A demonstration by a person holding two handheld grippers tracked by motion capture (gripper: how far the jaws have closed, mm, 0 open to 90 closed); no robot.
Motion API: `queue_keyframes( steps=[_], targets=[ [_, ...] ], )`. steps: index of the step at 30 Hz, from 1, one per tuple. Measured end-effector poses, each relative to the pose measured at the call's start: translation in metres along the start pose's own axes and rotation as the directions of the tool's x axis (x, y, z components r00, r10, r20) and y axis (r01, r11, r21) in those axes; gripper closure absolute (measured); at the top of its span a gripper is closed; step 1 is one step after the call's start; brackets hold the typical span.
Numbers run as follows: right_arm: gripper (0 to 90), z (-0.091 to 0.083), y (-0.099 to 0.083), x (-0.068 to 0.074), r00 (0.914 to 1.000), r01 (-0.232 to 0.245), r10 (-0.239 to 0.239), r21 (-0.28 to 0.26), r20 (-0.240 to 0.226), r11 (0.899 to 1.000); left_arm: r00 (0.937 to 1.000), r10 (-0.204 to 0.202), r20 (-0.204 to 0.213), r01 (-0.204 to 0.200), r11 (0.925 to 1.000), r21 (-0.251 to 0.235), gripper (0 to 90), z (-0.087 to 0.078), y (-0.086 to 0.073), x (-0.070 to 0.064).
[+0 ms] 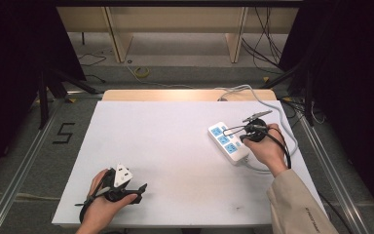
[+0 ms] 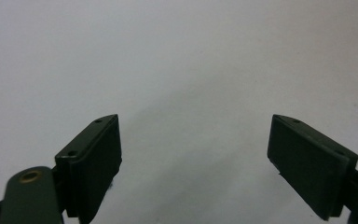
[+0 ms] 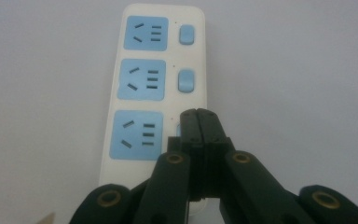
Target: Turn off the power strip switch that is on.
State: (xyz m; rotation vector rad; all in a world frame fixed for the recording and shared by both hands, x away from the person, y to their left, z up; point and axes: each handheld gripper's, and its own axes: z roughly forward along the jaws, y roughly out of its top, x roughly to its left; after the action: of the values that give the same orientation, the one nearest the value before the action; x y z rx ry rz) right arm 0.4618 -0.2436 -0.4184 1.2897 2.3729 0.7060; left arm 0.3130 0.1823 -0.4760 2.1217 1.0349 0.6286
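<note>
While the white counter (image 1: 175, 146) fills the middle of the high view, one white plastic power strip (image 1: 228, 142) with three blue sockets and three blue switches lies at centre right. The right hand-held gripper (image 3: 199, 122), jaws pressed together on nothing, covers the nearest switch in its own view. The left hand-held gripper (image 2: 193, 154), at lower left, gapes wide and empty. A white cable (image 1: 253, 92) trails off the counter's far edge.

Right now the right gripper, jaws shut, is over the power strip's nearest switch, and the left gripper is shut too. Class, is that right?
Not quite. The left gripper is open: the left gripper view shows its jaws wide apart over bare table. The right gripper is shut over the power strip's nearest switch.
</note>
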Motion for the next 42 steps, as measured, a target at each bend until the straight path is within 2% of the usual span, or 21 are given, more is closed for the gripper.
queue_keyframes(
  steps=[21,42],
  targets=[
    [90.0,0.013,0.003,-0.001,0.9999,-0.008,0.008,0.030,-0.007,1.000,1.0000,0.001,0.001,-0.001,1.0000,0.001,17.4,0.000,0.000,0.000],
    [90.0,0.024,0.007,0.000,0.9999,0.004,-0.003,0.069,-0.010,0.998,1.0000,0.002,0.002,-0.002,1.0000,0.001,17.5,0.000,0.000,0.000]
  ],
)
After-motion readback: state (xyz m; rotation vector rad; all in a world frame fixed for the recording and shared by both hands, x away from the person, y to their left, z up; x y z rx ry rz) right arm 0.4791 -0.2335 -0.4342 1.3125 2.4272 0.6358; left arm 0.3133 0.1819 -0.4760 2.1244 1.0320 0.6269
